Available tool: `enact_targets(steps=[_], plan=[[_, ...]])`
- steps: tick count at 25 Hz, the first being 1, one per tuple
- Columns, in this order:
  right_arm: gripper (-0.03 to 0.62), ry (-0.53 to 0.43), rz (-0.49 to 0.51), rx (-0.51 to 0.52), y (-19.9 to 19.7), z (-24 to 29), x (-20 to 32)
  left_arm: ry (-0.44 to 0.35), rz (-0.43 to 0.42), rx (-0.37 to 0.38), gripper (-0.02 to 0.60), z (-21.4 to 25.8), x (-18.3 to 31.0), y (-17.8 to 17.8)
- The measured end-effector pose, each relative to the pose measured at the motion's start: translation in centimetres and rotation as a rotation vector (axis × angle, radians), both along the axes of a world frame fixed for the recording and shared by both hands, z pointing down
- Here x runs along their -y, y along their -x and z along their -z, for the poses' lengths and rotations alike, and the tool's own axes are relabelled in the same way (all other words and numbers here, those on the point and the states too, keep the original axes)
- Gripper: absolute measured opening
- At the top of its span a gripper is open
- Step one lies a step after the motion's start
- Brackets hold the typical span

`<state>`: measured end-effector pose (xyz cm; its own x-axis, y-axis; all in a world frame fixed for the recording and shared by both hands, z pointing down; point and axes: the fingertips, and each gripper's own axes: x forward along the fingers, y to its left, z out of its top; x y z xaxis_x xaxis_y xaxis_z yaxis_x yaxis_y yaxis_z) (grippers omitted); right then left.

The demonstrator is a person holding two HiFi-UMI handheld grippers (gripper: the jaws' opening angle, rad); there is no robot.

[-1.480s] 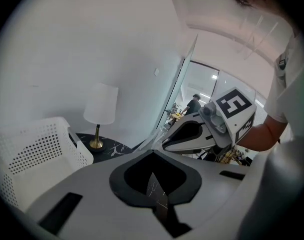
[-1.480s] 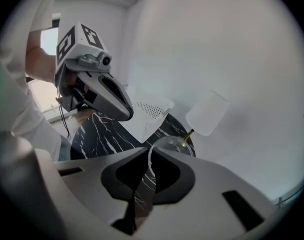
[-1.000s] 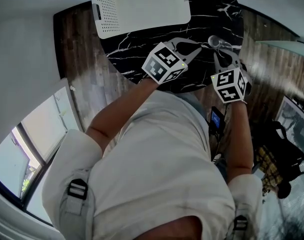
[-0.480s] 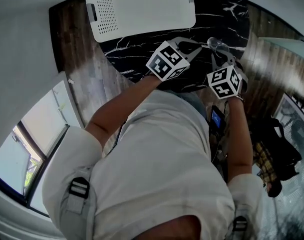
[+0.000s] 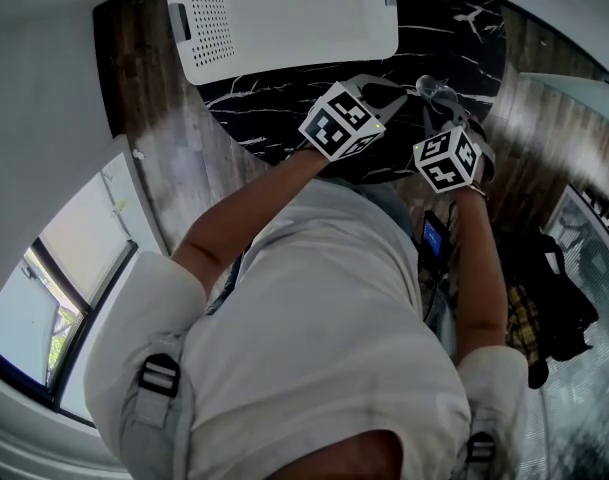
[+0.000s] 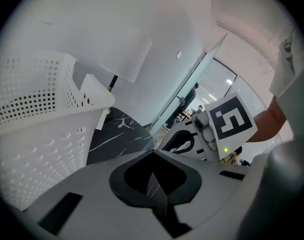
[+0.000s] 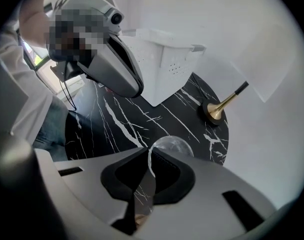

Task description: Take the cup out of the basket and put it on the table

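Marble table (image 5: 449, 38), basket (image 5: 284, 13), cup (image 7: 172, 145)

No legible text or numbers, only patterned square markers (image 5: 346, 120)

White perforated basket (image 5: 209, 18), black white-veined table (image 5: 269, 108), clear cup (image 7: 174, 145)

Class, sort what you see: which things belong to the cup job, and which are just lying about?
Job: cup; right gripper, jaws shut on it; basket; table.
Lying about: brass stand; left gripper, shut and empty.
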<state>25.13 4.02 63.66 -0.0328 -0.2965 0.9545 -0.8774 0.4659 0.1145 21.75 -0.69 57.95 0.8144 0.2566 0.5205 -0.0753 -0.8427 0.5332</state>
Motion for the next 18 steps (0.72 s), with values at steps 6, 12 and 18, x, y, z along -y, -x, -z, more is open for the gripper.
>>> enact_targets(steps=[6,12,18], plan=[[0.026,0.028,0.012,-0.002,-0.1,-1.1,-0.4,0.006,0.006,0.007,0.006,-0.3,-0.2,0.1],[0.028,0.033,0.017,0.002,-0.1,-1.7,-0.5,0.008,0.013,0.015,0.006,-0.4,-0.2,0.5],[0.028,0.032,0.024,-0.008,0.0,-1.9,-0.6,0.003,0.023,0.019,0.006,-0.3,0.1,0.8]])
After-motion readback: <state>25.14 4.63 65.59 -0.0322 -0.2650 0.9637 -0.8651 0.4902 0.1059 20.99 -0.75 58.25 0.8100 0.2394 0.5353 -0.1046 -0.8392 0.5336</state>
